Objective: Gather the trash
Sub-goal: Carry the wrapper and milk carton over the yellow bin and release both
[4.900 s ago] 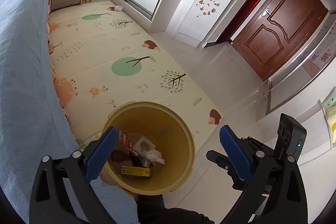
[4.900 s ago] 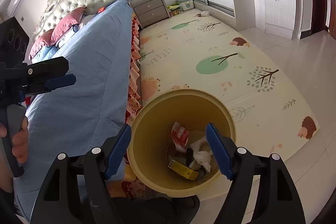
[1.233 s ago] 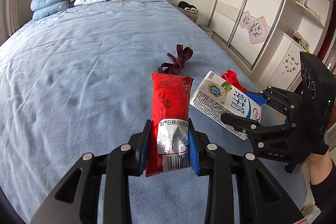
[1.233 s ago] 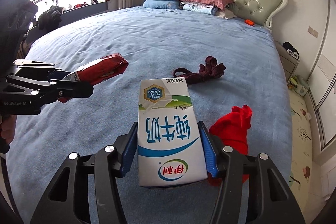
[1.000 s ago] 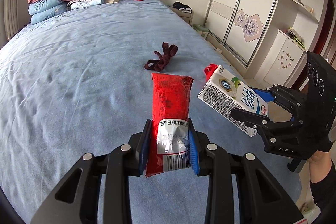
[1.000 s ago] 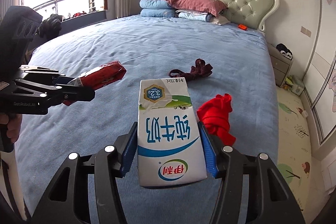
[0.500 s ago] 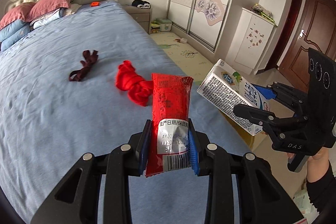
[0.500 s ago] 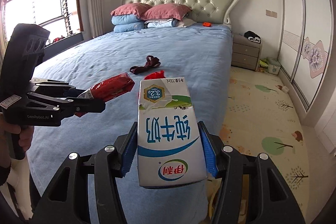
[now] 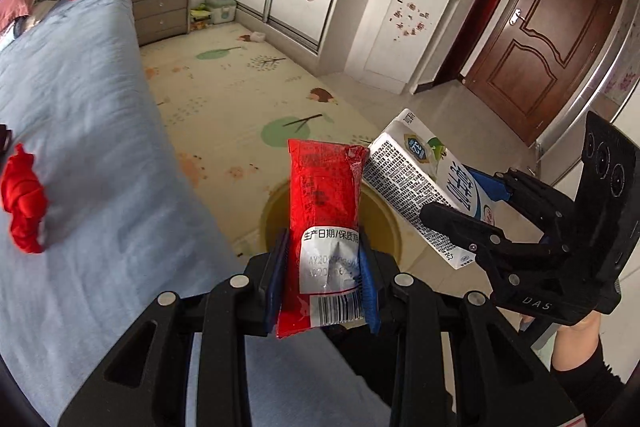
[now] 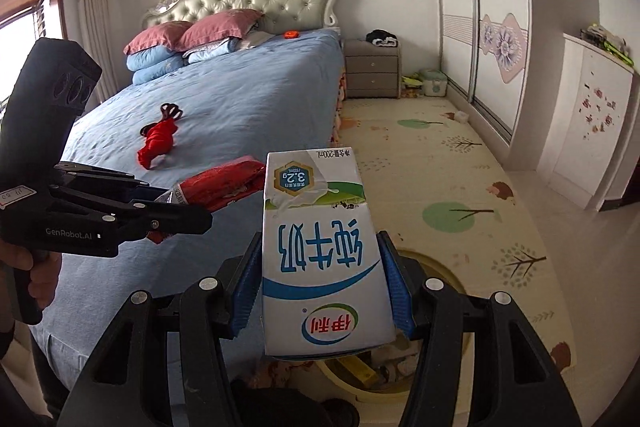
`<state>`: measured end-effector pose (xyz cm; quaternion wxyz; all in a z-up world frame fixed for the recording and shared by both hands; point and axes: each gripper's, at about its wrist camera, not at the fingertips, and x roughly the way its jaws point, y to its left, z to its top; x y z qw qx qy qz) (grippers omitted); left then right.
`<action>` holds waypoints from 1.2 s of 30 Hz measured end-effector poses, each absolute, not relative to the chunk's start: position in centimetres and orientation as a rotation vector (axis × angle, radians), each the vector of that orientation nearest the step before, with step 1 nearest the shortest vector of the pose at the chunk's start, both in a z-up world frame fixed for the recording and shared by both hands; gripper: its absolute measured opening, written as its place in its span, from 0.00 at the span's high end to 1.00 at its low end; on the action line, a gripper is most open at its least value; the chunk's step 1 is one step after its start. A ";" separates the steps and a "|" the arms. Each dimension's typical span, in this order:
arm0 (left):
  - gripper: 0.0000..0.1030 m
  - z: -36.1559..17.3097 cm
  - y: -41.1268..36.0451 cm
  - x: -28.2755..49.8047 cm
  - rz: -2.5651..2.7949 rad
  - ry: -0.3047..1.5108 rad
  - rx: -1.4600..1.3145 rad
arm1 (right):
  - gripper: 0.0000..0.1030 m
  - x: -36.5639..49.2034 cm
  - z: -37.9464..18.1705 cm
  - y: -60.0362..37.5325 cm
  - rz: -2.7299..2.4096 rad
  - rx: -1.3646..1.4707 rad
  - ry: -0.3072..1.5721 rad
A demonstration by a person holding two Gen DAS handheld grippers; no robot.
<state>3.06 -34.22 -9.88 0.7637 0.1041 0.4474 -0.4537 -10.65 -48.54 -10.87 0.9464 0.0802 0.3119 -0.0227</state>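
My left gripper [image 9: 323, 279] is shut on a red snack wrapper [image 9: 324, 211] and holds it upright above the yellow trash bin [image 9: 386, 227], whose rim shows behind it. My right gripper [image 10: 320, 291] is shut on a white milk carton [image 10: 320, 255], also over the bin [image 10: 440, 267]; some trash shows inside the bin. In the left wrist view the carton [image 9: 424, 179] sits just right of the wrapper. In the right wrist view the wrapper [image 10: 224, 187] is left of the carton.
The blue bed [image 9: 80, 147] lies to the left with a red cloth [image 9: 24, 195] and a dark cloth [image 10: 171, 111] on it. A patterned play mat [image 9: 240, 99] covers the floor. A grey nightstand [image 10: 372, 69], wardrobe [image 10: 496, 27] and brown door [image 9: 540, 47] stand beyond.
Both grippers swung right from over the bed to over the bin beside it, still holding the wrapper and the carton. The bin has come into view.
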 end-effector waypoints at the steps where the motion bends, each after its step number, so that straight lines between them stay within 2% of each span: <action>1: 0.69 -10.3 -35.2 3.0 -0.996 0.984 0.233 | 0.48 -11.1 -11.2 -49.5 -0.059 0.183 0.636; 8: 0.69 -14.3 -39.9 4.3 -0.959 1.100 0.244 | 0.48 -13.4 -14.5 -54.3 -0.157 0.257 0.683; 15: 0.69 -18.8 -44.3 6.9 -0.910 1.253 0.202 | 0.48 -12.1 -18.7 -57.2 -0.215 0.340 0.768; 21: 0.67 -19.5 -45.8 7.9 -0.894 1.250 0.187 | 0.46 -10.9 -21.3 -58.9 -0.227 0.405 0.798; 22: 0.51 -19.5 -45.8 8.0 -0.884 1.244 0.176 | 0.45 -10.5 -21.8 -58.9 -0.233 0.396 0.817; 23: 0.23 -19.6 -45.8 8.1 -0.851 1.237 0.164 | 0.37 -10.2 -22.1 -58.7 -0.256 0.384 0.837; 24: 0.15 -19.5 -45.6 8.1 -0.797 1.222 0.153 | 0.35 -10.1 -22.5 -58.7 -0.285 0.375 0.846; 25: 0.12 -19.3 -45.2 8.1 -0.753 1.207 0.143 | 0.35 -10.2 -22.8 -58.8 -0.293 0.380 0.847; 30: 0.12 -17.6 -44.6 7.8 -0.780 1.163 0.159 | 0.35 -11.1 -24.0 -59.1 -0.268 0.467 0.846; 36: 0.12 -15.3 -44.0 6.2 -0.835 1.098 0.190 | 0.34 -11.9 -22.3 -57.9 -0.239 0.441 0.804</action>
